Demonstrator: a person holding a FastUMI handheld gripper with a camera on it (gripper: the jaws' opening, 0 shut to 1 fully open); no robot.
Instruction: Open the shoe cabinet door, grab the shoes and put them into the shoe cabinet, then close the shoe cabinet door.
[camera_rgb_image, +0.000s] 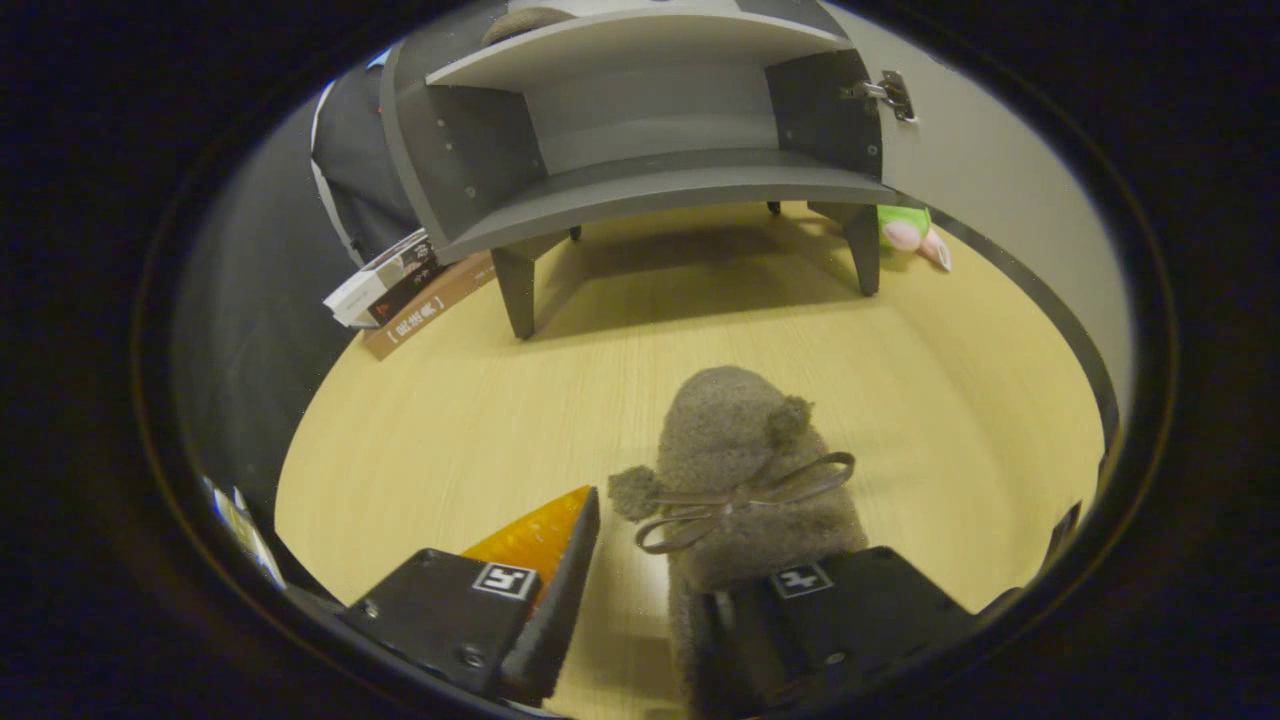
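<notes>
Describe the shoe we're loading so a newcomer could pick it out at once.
Start at the grey shoe cabinet, open, standing on legs on the wooden table. Come toward the camera to the hand-held gripper: the slipper lies by its right finger, the left finger standing clear. It is fuzzy, grey-brown, with a thin ribbon bow and pompoms, unlike the flat books or the green toy beside the cabinet.

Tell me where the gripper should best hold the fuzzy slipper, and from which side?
Probably the near heel end of the slipper, from behind along its length: the toe points toward the open cabinet. The gripper is open, one finger over the heel, the other left of it.
</notes>
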